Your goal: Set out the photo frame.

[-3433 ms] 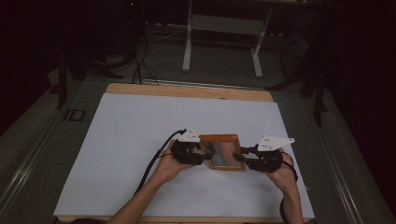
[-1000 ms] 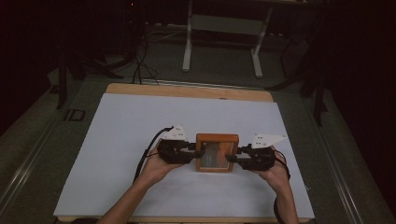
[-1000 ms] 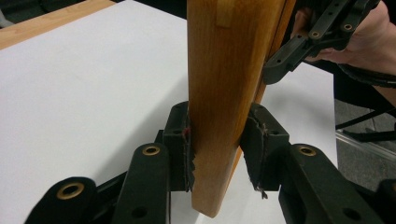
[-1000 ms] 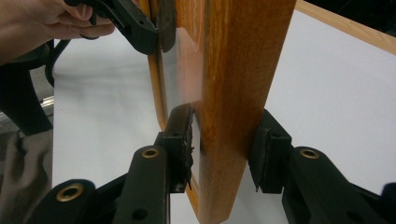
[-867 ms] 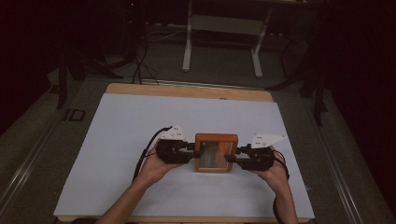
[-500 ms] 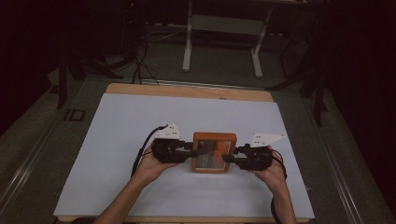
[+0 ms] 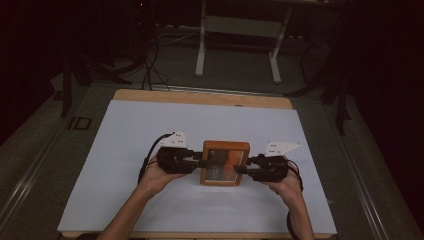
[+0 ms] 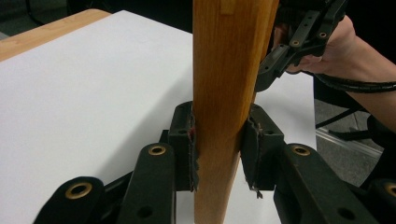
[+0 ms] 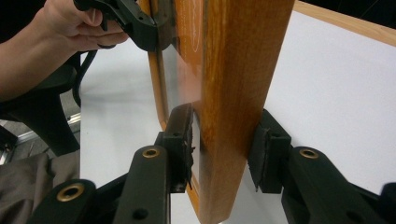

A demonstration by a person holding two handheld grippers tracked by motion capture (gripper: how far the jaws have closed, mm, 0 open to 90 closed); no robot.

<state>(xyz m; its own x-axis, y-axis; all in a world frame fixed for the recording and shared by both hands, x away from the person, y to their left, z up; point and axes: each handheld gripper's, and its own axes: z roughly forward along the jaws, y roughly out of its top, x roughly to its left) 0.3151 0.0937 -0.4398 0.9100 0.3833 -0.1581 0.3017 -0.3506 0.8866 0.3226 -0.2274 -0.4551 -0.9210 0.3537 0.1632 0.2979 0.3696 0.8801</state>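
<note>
A wooden picture frame (image 7: pixel 225 162) with a glass front is held between my two grippers over the white sheet (image 7: pixel 125 150). My left gripper (image 7: pixel 200 161) grips its left edge and my right gripper (image 7: pixel 240 170) its right edge. In the left gripper view both pads (image 8: pixel 183 140) press on the frame's wooden side (image 8: pixel 224 70); these jaws have just been closing on it. The right gripper (image 8: pixel 299 42) and its hand show beyond. In the right gripper view the pads (image 9: pixel 268 154) clamp the wooden side (image 9: pixel 233 70), one on the glass face, with the left gripper (image 9: pixel 135 18) behind.
The sheet covers a wooden table whose bare far edge (image 7: pixel 200 96) shows. Beyond it, on the dark floor, stand a white metal stand (image 7: pixel 240 30) and loose cables (image 7: pixel 150 65). A rail (image 7: pixel 350 165) runs along the table's right side.
The frame and both grippers have drifted a little to the left since the oldest frame. Over the last second they have hardly moved.
</note>
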